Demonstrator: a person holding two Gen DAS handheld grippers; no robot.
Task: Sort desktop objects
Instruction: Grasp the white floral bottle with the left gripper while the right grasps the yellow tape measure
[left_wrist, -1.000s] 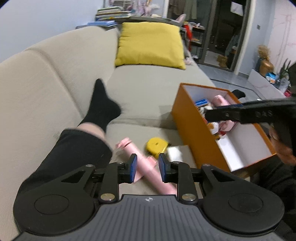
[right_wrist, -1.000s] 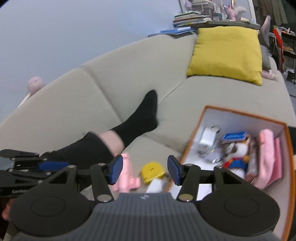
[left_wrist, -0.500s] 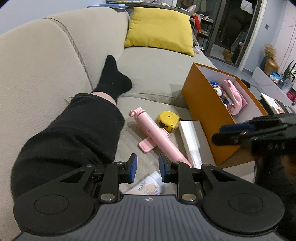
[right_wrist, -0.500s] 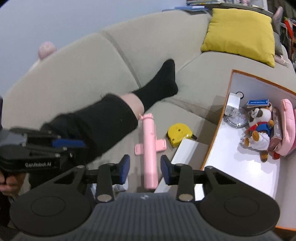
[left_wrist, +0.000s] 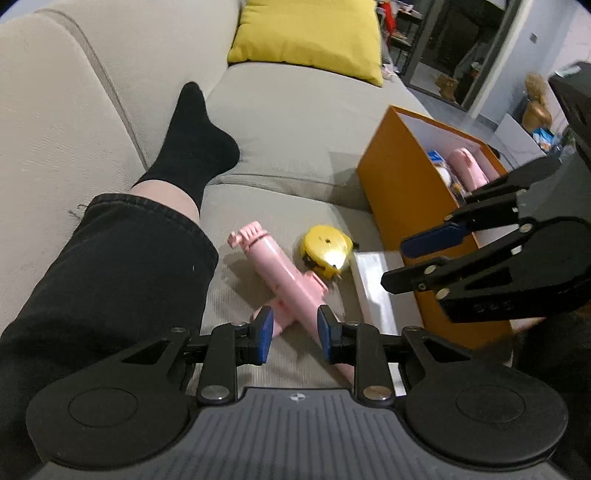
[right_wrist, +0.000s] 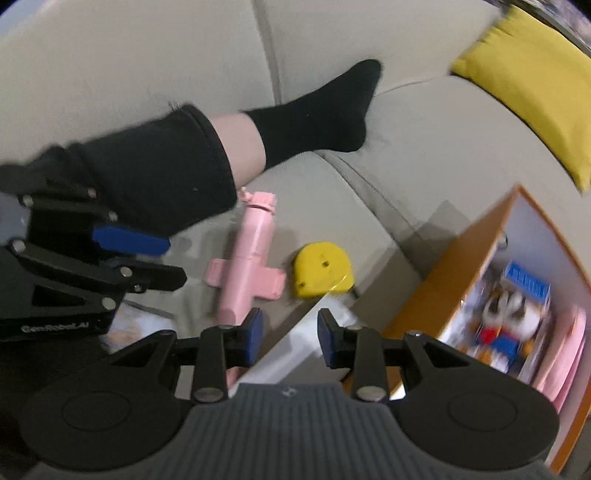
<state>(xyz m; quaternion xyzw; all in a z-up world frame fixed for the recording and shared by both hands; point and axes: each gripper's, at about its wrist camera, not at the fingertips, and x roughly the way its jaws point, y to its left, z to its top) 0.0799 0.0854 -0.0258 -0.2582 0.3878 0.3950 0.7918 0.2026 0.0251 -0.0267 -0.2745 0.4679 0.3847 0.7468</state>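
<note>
A pink selfie stick (left_wrist: 280, 280) (right_wrist: 243, 266) lies on the beige sofa seat. Beside it are a yellow tape measure (left_wrist: 325, 251) (right_wrist: 321, 269) and a white box (left_wrist: 373, 291) (right_wrist: 303, 343). My left gripper (left_wrist: 294, 334) (right_wrist: 173, 258) hovers just over the stick's near end. Its jaws are opening and the stick shows in the gap, untouched by the pads. My right gripper (right_wrist: 290, 338) (left_wrist: 399, 262) hangs over the white box, narrowly open and holding nothing. An orange box (left_wrist: 402, 199) (right_wrist: 458, 266) stands to the right.
A person's leg (left_wrist: 122, 266) in black trousers and a black sock (right_wrist: 325, 114) lies left of the items. The orange box holds a plush toy (right_wrist: 498, 325), a blue carton and pink items. A yellow cushion (left_wrist: 310, 33) rests further along the sofa. A flowery packet (right_wrist: 125, 325) lies under the left gripper.
Both grippers came down toward the seat. The left one slid forward from the flowery packet to the pink stick. The right one swung left from the orange box and its jaws narrowed.
</note>
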